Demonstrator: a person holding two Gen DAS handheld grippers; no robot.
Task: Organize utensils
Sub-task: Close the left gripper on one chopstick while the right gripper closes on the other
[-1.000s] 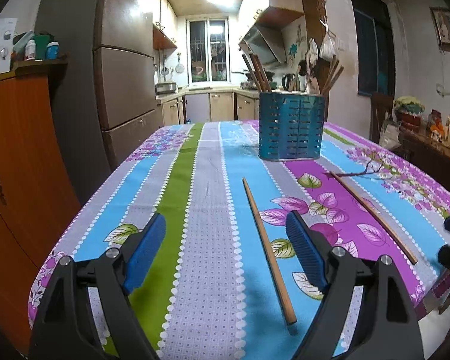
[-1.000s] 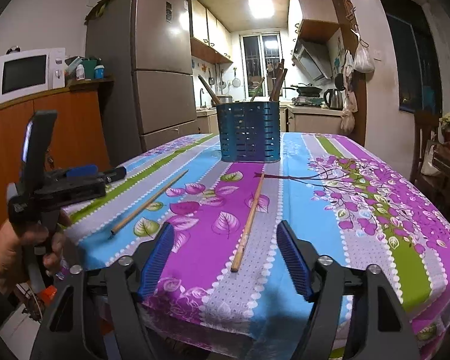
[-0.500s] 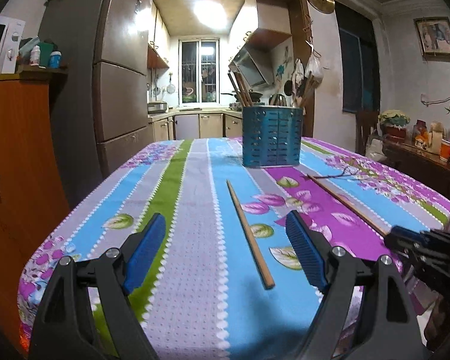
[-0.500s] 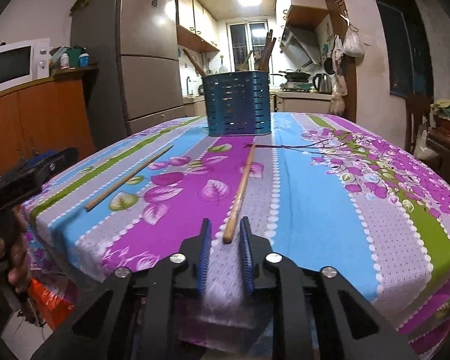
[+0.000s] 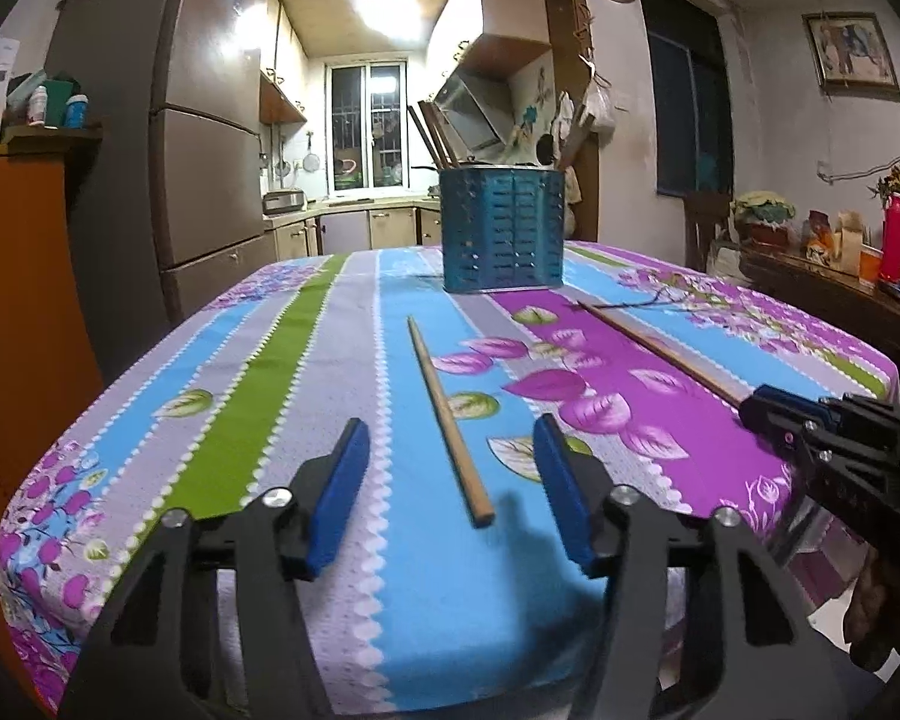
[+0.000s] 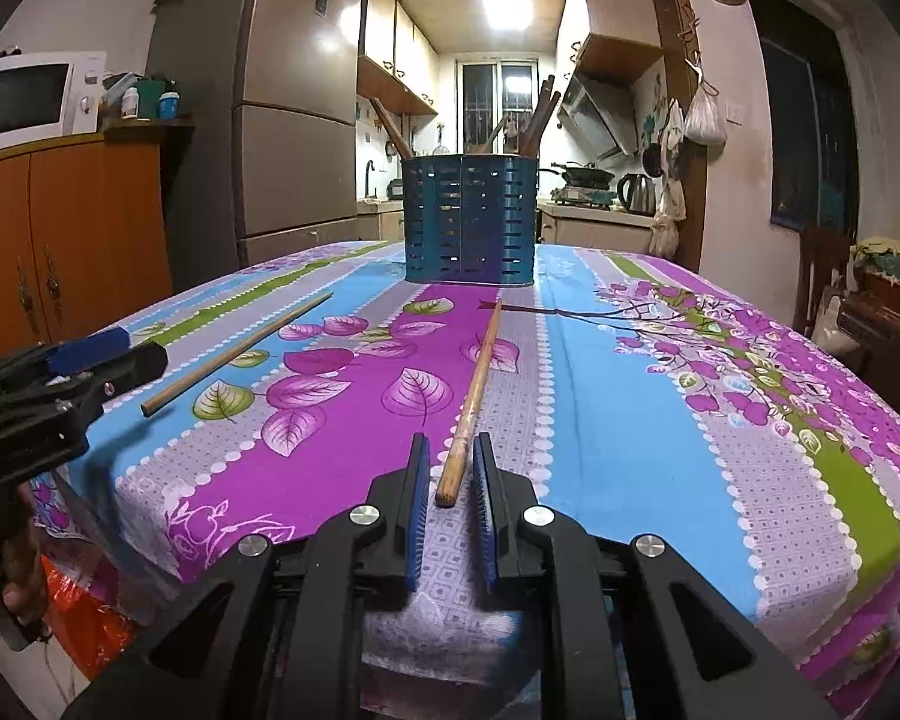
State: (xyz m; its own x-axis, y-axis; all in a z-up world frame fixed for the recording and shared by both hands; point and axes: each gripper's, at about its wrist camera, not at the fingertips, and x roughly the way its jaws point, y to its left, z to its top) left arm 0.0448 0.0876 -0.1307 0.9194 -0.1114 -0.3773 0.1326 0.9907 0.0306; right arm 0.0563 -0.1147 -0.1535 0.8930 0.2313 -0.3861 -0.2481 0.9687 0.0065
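Utensils stand in the blue holder [image 6: 469, 221]; right jaws pinch a chopstick [image 6: 473, 399], left jaws spread, closing.

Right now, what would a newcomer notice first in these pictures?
Probably the loud striped floral tablecloth, then the blue slotted utensil holder at its far end, with wooden handles sticking out. Next come two wooden chopsticks: one lies between the nearly closed right gripper fingers; the other lies ahead of the wider left gripper.
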